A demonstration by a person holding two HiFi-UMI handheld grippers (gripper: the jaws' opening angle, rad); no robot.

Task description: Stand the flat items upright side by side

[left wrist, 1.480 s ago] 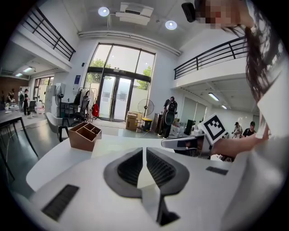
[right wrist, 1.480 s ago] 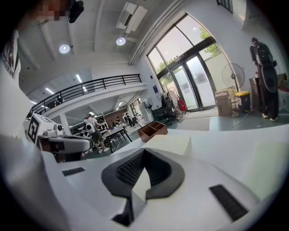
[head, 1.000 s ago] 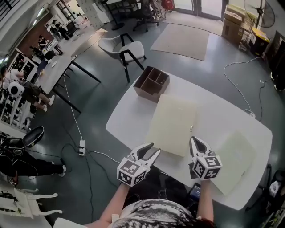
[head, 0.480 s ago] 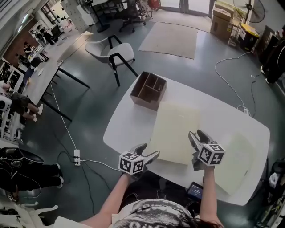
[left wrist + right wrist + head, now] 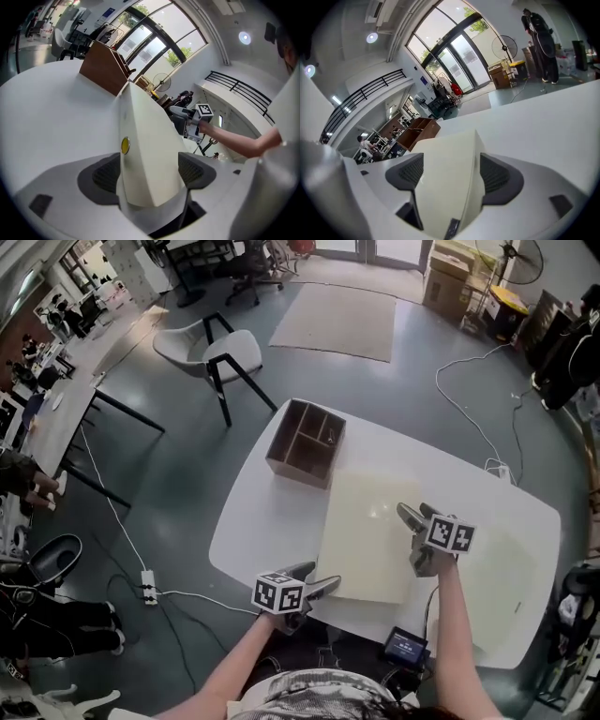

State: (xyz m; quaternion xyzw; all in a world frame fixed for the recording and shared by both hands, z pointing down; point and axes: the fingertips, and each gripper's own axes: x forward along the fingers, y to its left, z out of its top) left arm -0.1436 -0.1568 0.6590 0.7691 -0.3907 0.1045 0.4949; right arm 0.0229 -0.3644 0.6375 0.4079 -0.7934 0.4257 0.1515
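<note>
- Head view: the cream folder (image 5: 370,526) lies flat in the middle of the white tabletop (image 5: 262,512), with a second pale sheet (image 5: 502,587) just beside it on your right. Your left hand-held gripper (image 5: 322,577) is at the folder's near corner and your right hand-held gripper (image 5: 412,538) at its right edge. This is probably so that you can tip it upright from two sides. The divided wooden box (image 5: 305,442) stands near the folder's far end.
- Left gripper view: your jaws have just been opening and stand wide. They straddle the folder's corner beside its yellow stud (image 5: 124,145), and neither pad seems to press on it.
- Right gripper view: these jaws have also just been opening. They are wide, with a folder corner between them, unclamped.
- Room: a grey floor (image 5: 187,484), a white chair (image 5: 202,348), a rug (image 5: 337,320) and tall windows (image 5: 454,47).
</note>
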